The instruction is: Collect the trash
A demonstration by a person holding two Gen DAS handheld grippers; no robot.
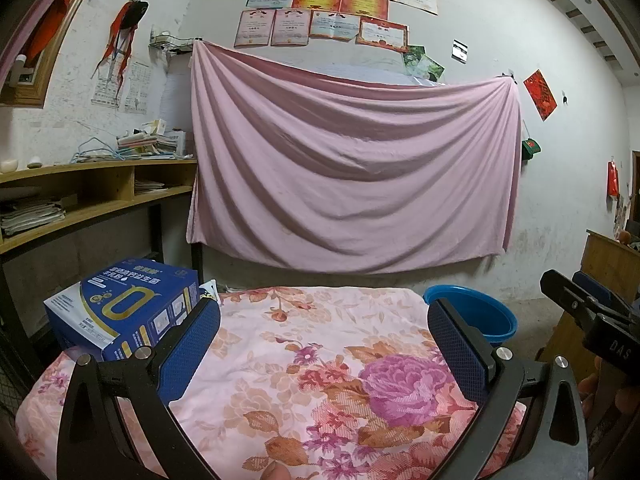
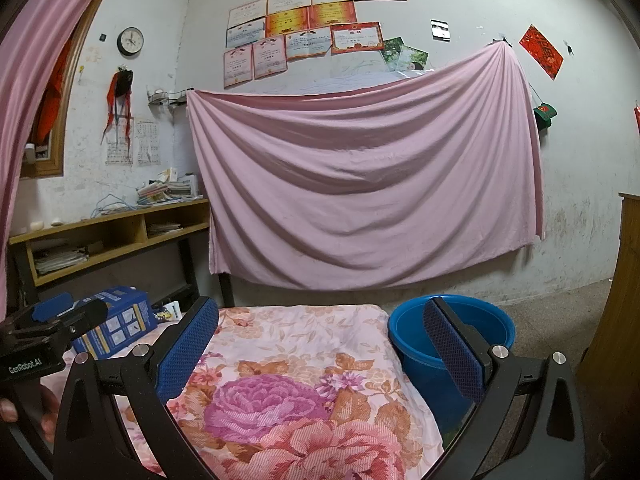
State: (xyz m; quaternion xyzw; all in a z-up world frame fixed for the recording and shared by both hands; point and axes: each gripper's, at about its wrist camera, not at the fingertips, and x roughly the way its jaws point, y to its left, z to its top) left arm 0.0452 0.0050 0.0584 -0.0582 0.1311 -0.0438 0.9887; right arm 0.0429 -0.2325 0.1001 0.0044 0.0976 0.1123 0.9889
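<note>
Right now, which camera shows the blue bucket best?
The right wrist view: the blue bucket shows its rim, inside and side wall, partly behind a finger. The left wrist view shows only part of its rim past the bed's corner.

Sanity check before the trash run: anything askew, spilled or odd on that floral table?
One thing: the blue cardboard carton sits tilted, propped at the left edge of the floral-cloth table. No spill visible; the blue plastic bucket stands upright on the floor, right.

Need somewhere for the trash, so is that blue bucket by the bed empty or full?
Looks empty: the blue bucket shows only bare blue inner wall in the right wrist view, though its bottom is hidden.
</note>
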